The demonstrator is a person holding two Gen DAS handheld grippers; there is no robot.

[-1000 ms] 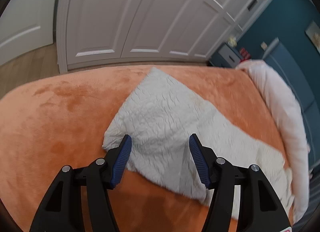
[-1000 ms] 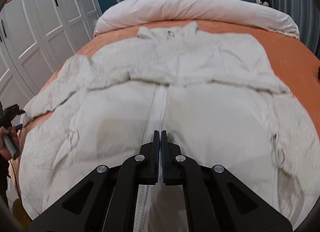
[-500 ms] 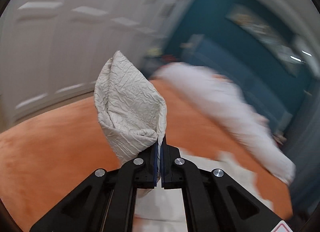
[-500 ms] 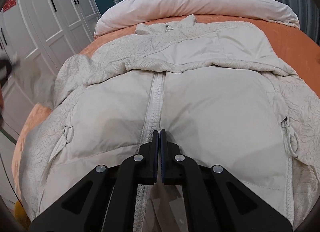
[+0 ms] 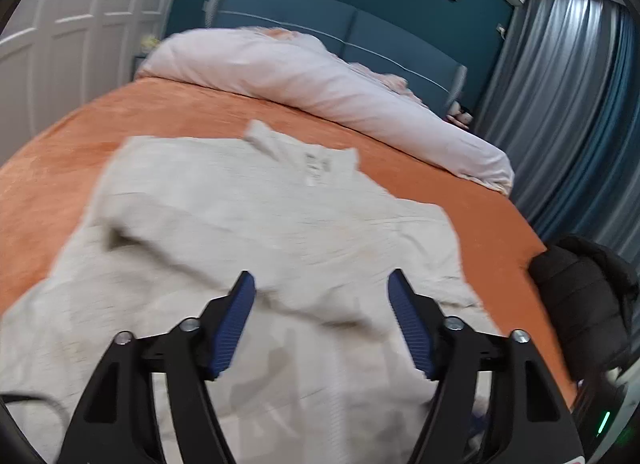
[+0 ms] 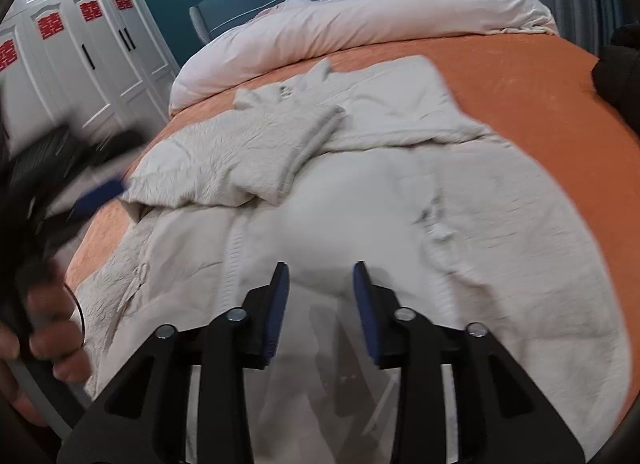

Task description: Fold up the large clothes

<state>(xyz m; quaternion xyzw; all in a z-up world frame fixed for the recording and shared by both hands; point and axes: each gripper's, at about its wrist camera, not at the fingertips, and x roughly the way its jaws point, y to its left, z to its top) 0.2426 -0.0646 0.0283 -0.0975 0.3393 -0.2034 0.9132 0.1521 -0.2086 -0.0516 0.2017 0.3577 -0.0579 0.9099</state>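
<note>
The cream jacket [image 6: 360,192] is lying front-up across the orange bed [image 6: 540,104], collar toward the rolled pale duvet [image 6: 360,24] at the head edge. One sleeve [image 6: 248,152] is lying folded over the chest, near the bed's left edge. The right gripper [image 6: 320,296] is hovering over the lower front beside the zipper, its fingers [image 6: 278,304] having just been parting, released, with nothing clamped between them. The left gripper [image 5: 320,316] is hanging above the jacket's middle, its fingers [image 5: 236,320] spread wide after just opening, the cloth lying below them and not gripped. A black garment [image 5: 580,296] is sitting at the bed's right edge.
</note>
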